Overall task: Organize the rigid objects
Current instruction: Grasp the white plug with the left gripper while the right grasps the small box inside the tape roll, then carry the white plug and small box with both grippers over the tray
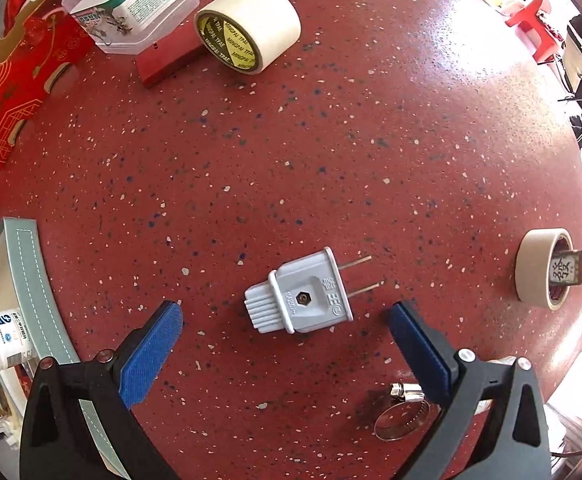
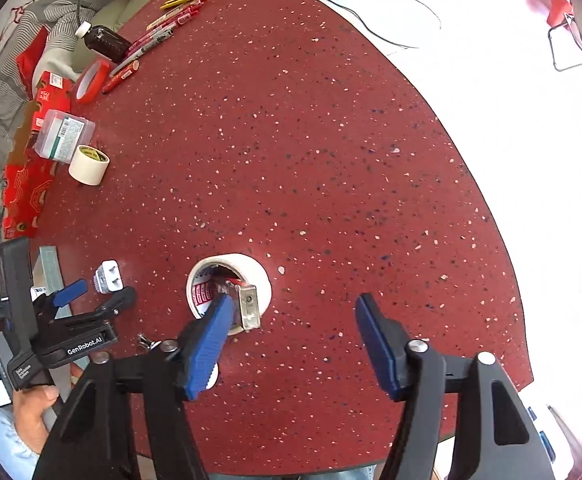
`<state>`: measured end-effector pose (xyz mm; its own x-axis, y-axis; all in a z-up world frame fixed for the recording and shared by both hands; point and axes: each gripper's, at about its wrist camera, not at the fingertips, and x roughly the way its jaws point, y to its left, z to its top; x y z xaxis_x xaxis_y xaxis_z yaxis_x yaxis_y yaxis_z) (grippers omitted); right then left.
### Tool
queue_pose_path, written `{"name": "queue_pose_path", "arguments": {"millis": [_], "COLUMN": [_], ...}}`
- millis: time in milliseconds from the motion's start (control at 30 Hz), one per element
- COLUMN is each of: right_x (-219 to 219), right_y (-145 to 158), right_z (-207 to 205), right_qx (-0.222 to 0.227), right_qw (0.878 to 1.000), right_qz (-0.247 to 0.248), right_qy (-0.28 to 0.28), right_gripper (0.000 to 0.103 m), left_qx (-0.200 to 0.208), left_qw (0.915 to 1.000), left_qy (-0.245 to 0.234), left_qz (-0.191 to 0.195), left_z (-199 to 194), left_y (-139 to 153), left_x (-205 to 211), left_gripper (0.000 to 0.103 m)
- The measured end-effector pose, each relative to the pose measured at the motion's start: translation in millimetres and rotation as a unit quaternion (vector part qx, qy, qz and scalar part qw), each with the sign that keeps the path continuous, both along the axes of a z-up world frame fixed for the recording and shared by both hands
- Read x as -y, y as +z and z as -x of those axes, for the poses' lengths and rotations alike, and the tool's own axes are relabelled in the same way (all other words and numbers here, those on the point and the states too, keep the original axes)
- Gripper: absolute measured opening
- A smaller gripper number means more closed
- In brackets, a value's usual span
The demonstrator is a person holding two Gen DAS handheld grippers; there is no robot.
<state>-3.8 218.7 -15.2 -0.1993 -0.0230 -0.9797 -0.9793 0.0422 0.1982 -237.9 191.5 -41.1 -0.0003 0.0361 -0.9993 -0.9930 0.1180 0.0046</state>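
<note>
A grey two-pin plug (image 1: 300, 295) lies flat on the red speckled table (image 1: 331, 140), between and just ahead of my open left gripper's (image 1: 285, 316) blue fingertips. It also shows in the right wrist view (image 2: 109, 278), with the left gripper (image 2: 99, 294) beside it. A small masking tape roll (image 2: 229, 284) stands near the table's front, with a mahjong tile (image 2: 249, 304) resting in its hole; it also shows in the left wrist view (image 1: 541, 266). My right gripper (image 2: 291, 320) is open and empty, its left finger next to the tile.
A wide tape roll (image 1: 249, 26), a clear plastic box (image 1: 131, 4) and red cardboard (image 1: 15, 92) sit at the far left. A grey tray (image 1: 31, 280) holds a white jar (image 1: 1, 338). A metal hose clamp (image 1: 403, 416) lies near my left gripper. Pens (image 2: 151, 36), a brown bottle (image 2: 105, 42) and red tape (image 2: 91, 82) lie far back.
</note>
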Motion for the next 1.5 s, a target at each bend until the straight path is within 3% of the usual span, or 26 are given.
{"name": "queue_pose_path", "arguments": {"millis": [167,300,533,600,633,667,833,900,967,1000,1033,1067,1233,1500], "right_x": [3.8,-0.8,-9.0,-9.7,-10.1,-10.2,-10.9,-10.6,-10.7,-10.9,-11.4,-11.8,-12.1,0.7], "right_y": [0.0,-5.0,-14.5,-15.8,-16.4,-17.5,-16.7,-10.9,-4.7,-2.0,0.9,4.9,22.3,41.0], "right_z": [6.7,18.6,34.0,39.6,42.5,45.2,59.5,67.6,66.4,64.3,62.0,58.8,46.8,36.5], "right_qx": [0.014,0.003,-0.013,-0.012,-0.011,-0.008,-0.005,-0.005,-0.022,-0.028,-0.032,-0.035,-0.051,-0.067], "right_qw": [0.999,0.999,0.998,0.997,0.997,0.997,0.995,0.994,0.995,0.995,0.996,0.996,0.997,0.997], "right_qz": [-0.009,-0.011,-0.004,-0.003,-0.003,0.000,-0.004,-0.015,-0.017,-0.017,-0.018,-0.020,-0.031,-0.032], "right_qy": [0.047,0.052,0.069,0.078,0.080,0.082,0.095,0.105,0.098,0.091,0.083,0.077,0.047,0.026], "right_gripper": [0.067,0.067,0.066,0.054,0.040,0.033,0.019,0.017,0.011,0.011,0.011,0.011,0.011,0.011], "left_qx": [-0.004,-0.003,0.018,0.020,0.020,0.020,0.003,0.002,0.031,0.031,0.033,0.032,0.064,0.071], "left_qw": [0.9995,0.9994,0.9993,0.9993,0.9993,0.9993,0.9977,0.9952,0.9939,0.9932,0.9929,0.9931,0.9964,0.9960], "left_qy": [-0.030,-0.034,-0.030,-0.030,-0.029,-0.029,-0.063,-0.091,-0.101,-0.106,-0.107,-0.106,-0.053,-0.037], "left_qz": [-0.012,-0.008,-0.008,-0.010,-0.010,-0.010,-0.023,-0.035,-0.031,-0.037,-0.039,-0.038,-0.020,-0.040], "left_z": [-31.9,-45.3,-29.5,-28.0,-28.4,-18.4,-18.9,-27.4,-27.3,-27.3,-26.2,-24.2,5.0,27.4], "left_y": [1.2,4.2,-2.8,-1.7,-0.8,-7.0,-16.5,-15.4,-11.7,-7.9,-4.3,-0.7,7.5,37.5], "left_x": [-1.5,-11.0,-13.8,-12.8,-12.8,-7.8,-5.4,-4.3,-1.2,0.6,1.6,1.9,4.8,25.7], "left_gripper": [0.103,0.103,0.103,0.103,0.103,0.103,0.102,0.094,0.071,0.065,0.049,0.043,0.043,0.043]}}
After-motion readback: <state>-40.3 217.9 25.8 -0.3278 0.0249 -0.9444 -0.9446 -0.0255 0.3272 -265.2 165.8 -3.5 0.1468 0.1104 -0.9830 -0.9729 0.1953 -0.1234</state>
